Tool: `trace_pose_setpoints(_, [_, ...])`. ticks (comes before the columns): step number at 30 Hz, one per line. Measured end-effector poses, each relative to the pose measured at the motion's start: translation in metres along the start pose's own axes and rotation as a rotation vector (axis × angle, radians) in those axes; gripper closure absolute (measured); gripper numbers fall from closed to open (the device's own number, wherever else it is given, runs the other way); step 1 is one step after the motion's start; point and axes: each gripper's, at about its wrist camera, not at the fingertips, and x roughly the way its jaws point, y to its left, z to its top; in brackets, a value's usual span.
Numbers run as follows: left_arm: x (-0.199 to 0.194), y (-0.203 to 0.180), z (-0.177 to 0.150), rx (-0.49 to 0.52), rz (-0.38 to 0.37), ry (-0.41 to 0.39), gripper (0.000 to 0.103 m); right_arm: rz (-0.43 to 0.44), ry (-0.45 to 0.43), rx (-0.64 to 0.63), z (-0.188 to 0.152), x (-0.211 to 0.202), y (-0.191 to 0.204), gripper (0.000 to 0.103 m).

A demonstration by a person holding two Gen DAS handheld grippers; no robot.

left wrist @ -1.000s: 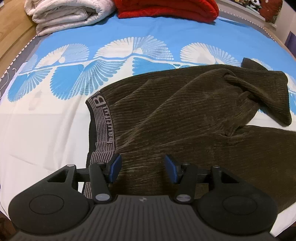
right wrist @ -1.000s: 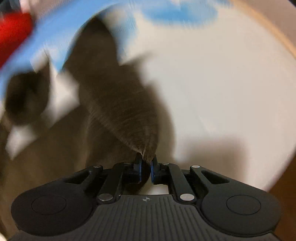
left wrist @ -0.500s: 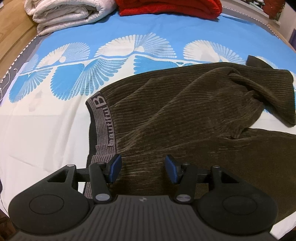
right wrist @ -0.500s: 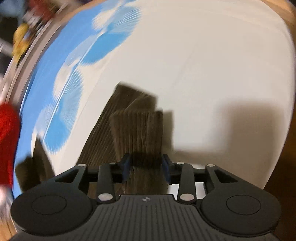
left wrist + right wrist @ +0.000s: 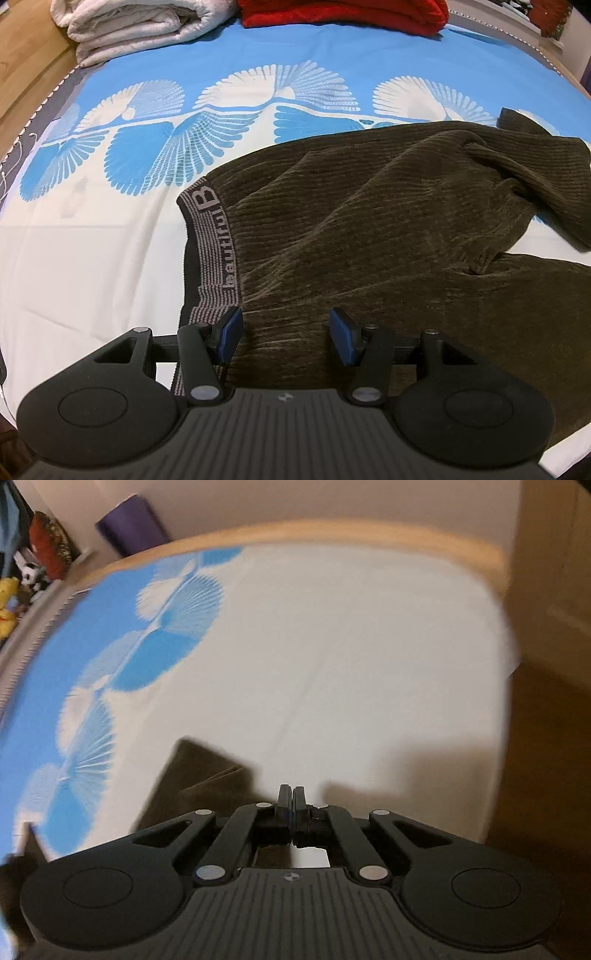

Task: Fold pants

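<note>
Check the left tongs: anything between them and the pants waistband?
Nothing visible. The left tongs hang open right over the pants, the waistband just ahead of the left pad. The folded blankets lie far off at the bed's far edge.

The waistband point(image 5: 216, 251) of the pants point(image 5: 369, 240) reads "beautiful B" in pale letters
</note>
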Motion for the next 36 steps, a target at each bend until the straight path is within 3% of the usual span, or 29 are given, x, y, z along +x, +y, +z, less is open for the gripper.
trace_pose_setpoints(2, [-0.001, -0.003, 0.000, 0.006, -0.007, -0.001, 0.045, 0.078, 0.049, 0.001, 0.002, 0.008, -0.001, 0.098])
trace_pose_setpoints(3, [-0.001, -0.004, -0.001, 0.009, -0.008, -0.002, 0.044, 0.132, 0.101, -0.011, 0.001, 0.015, 0.000, 0.087])
trace_pose_setpoints(4, [-0.001, -0.006, -0.001, 0.013, -0.007, -0.002, 0.043, 0.165, 0.140, -0.024, -0.001, 0.021, 0.002, 0.068])
trace_pose_setpoints(6, [-0.002, -0.007, -0.002, 0.019, -0.005, -0.003, 0.043, 0.162, 0.168, -0.050, -0.006, 0.029, 0.003, 0.055])
trace_pose_setpoints(9, [-0.001, -0.005, -0.002, 0.018, 0.001, 0.000, 0.043, 0.109, 0.181, -0.049, -0.007, 0.041, 0.002, 0.055])
trace_pose_setpoints(12, [0.001, -0.003, -0.001, 0.012, 0.009, 0.004, 0.043, 0.126, 0.224, -0.048, -0.014, 0.047, 0.003, 0.056])
trace_pose_setpoints(14, [0.001, -0.002, -0.001, 0.012, 0.012, 0.007, 0.043, 0.133, 0.204, -0.100, -0.015, 0.048, 0.014, 0.071])
trace_pose_setpoints(15, [0.002, -0.002, -0.001, 0.013, 0.013, 0.008, 0.043, 0.151, 0.205, -0.130, -0.017, 0.047, 0.019, 0.084])
trace_pose_setpoints(16, [0.002, -0.001, -0.001, 0.012, 0.014, 0.008, 0.043, 0.178, 0.211, -0.152, -0.019, 0.041, 0.021, 0.103])
trace_pose_setpoints(18, [0.001, -0.001, 0.000, 0.009, 0.013, 0.006, 0.043, 0.222, 0.190, -0.155, -0.020, 0.028, 0.025, 0.103])
trace_pose_setpoints(20, [0.001, -0.001, 0.000, 0.007, 0.011, 0.005, 0.043, 0.215, 0.096, -0.110, -0.015, 0.006, 0.025, 0.103])
trace_pose_setpoints(23, [-0.001, -0.003, 0.000, 0.009, 0.007, 0.001, 0.043, -0.005, -0.118, -0.022, -0.006, -0.035, 0.008, 0.103])
trace_pose_setpoints(25, [-0.002, -0.005, 0.000, 0.013, 0.002, -0.001, 0.043, -0.070, -0.082, 0.016, -0.002, -0.028, -0.008, 0.103])
trace_pose_setpoints(26, [-0.003, -0.006, 0.000, 0.016, 0.000, -0.002, 0.043, -0.047, -0.022, 0.029, -0.001, -0.017, -0.016, 0.103])
trace_pose_setpoints(29, [-0.005, -0.011, -0.001, 0.021, -0.010, -0.006, 0.042, 0.114, 0.102, -0.018, -0.005, 0.004, -0.010, 0.098])
trace_pose_setpoints(30, [-0.005, -0.013, -0.002, 0.026, -0.011, -0.006, 0.041, 0.154, 0.110, -0.060, -0.006, 0.007, -0.005, 0.085])
trace_pose_setpoints(31, [-0.006, -0.014, -0.003, 0.032, -0.011, -0.007, 0.040, 0.167, 0.106, -0.109, -0.009, 0.010, 0.002, 0.065])
trace_pose_setpoints(33, [-0.006, -0.016, -0.004, 0.044, -0.009, -0.010, 0.039, 0.115, 0.094, -0.146, -0.012, 0.016, 0.008, 0.049])
trace_pose_setpoints(36, [-0.006, -0.011, -0.004, 0.040, 0.000, -0.012, 0.039, 0.085, 0.148, -0.108, -0.012, 0.035, 0.005, 0.050])
